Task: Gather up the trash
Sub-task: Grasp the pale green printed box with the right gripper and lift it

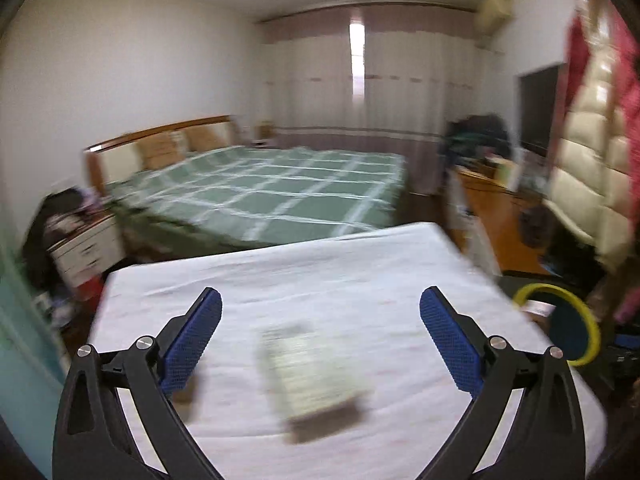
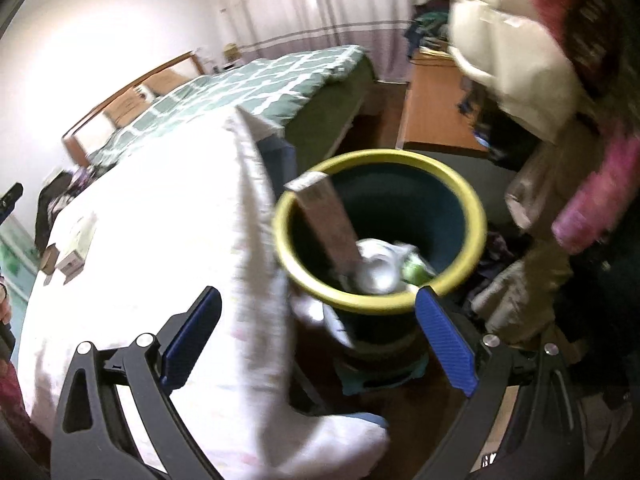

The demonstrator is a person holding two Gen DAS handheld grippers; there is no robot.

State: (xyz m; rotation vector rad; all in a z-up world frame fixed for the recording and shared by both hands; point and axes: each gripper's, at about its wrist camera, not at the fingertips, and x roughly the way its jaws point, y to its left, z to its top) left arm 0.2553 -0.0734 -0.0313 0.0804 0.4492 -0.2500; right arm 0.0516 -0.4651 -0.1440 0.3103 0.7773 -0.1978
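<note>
My left tongs (image 1: pixel 320 332), spread wide and empty, hover nearest the pale flat cardboard box (image 1: pixel 308 372) lying mid-way along the white-sheeted table's (image 1: pixel 280 272) near edge, its long axis running away from me, while my right tongs (image 2: pixel 318 334), likewise spread, face the yellow-rimmed dark bin (image 2: pixel 472 216).

My left gripper (image 1: pixel 320 340): black plastic arms, triangular cutouts, silver round screws at pivots, blue textured pads (image 1: pixel 192 344) on fingers. My right gripper (image 2: pixel 318 338): same black frame, silver screws, blue ribbed pads (image 2: pixel 446 344).
</note>
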